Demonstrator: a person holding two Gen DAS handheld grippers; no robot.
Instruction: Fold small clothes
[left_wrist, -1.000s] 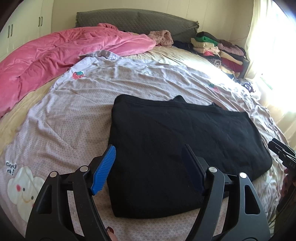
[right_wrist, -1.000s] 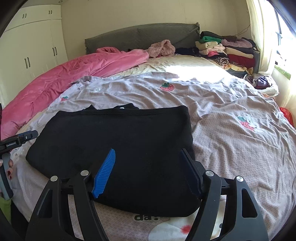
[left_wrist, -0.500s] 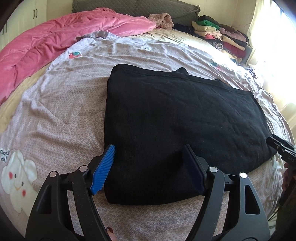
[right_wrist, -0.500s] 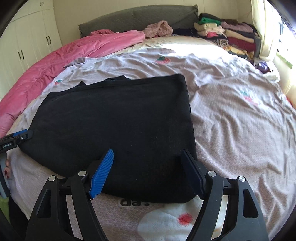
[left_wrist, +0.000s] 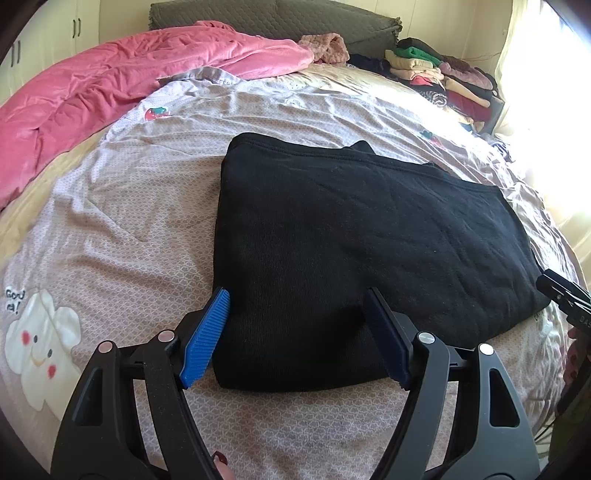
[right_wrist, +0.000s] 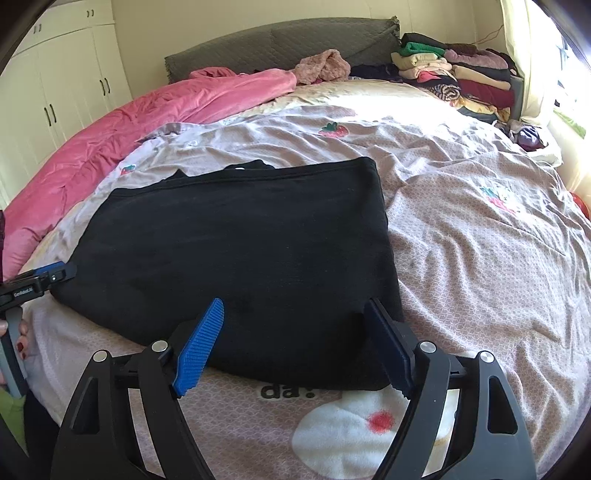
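A: Where's the garment?

B: Black garment (left_wrist: 369, 251), folded into a flat rectangle, lying on the lilac sheet (left_wrist: 129, 206) near the front edge of the bed. A little collar bit sticks out along its far edge.

A: My left tongs (left_wrist: 297, 332)?

B: Jaws apart, straddling the near left corner of the fold. Pads aren't pressing the cloth.

A: And my right tongs (right_wrist: 295, 339)?

B: Jaws have just been opening, now wide apart over the near right corner. Cloth lies between them, not pinched.

A: Background?

B: Pink duvet (left_wrist: 110, 85) bunched far left, stack of folded clothes (right_wrist: 461, 77) far right by the headboard, white wardrobe (right_wrist: 62, 85) on the left wall.
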